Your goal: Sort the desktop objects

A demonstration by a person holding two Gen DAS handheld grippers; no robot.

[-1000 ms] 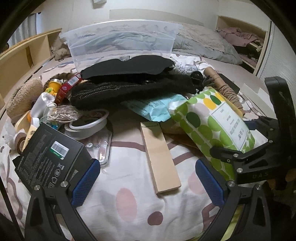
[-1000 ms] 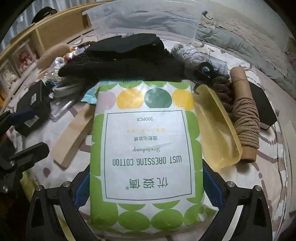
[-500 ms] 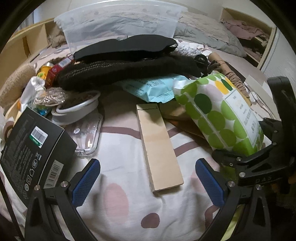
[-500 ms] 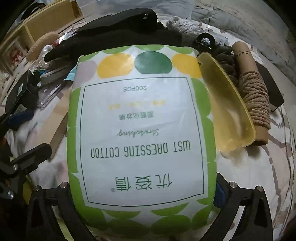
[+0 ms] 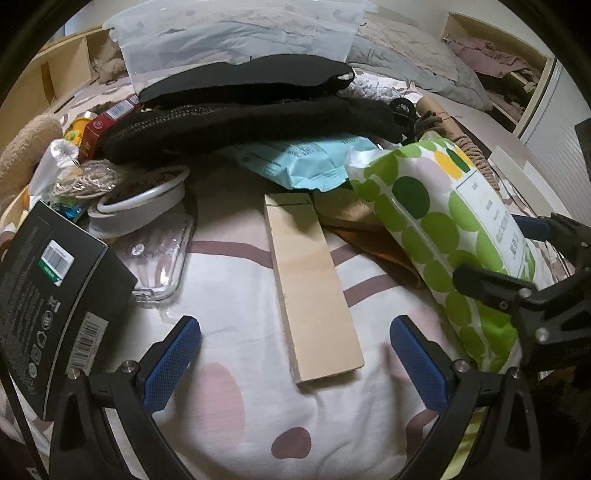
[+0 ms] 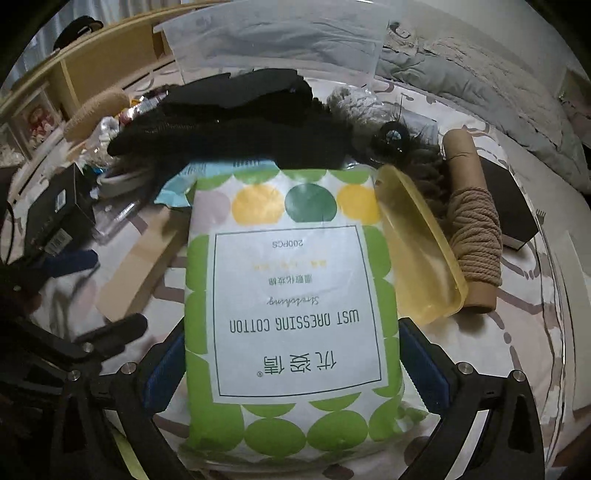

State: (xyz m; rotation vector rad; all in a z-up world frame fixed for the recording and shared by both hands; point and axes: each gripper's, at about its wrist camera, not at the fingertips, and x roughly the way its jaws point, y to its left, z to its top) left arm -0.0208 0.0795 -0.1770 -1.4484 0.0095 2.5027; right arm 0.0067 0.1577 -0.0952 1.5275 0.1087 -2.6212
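1. Green-dotted white plastic pack of cotton pads (image 6: 291,314) sits pinched between the blue pads of my right gripper (image 6: 291,373), on the patterned bedsheet (image 6: 498,350).
2. My left gripper (image 5: 295,354) is spread wide over the near end of a pale flat wooden board (image 5: 310,280), touching nothing.
3. Just right of the pack lies a translucent yellow lid (image 6: 417,251), then a rope-wound cardboard tube (image 6: 472,229).
4. Farther off, black knitted fabric (image 5: 243,129) fronts a clear plastic bin (image 5: 236,40).

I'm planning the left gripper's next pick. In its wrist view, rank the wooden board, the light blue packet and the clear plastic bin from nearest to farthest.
1. Wooden board: between the open left gripper fingers.
2. Light blue packet: just past the board's far end.
3. Clear plastic bin: at the back, behind the black clothing.
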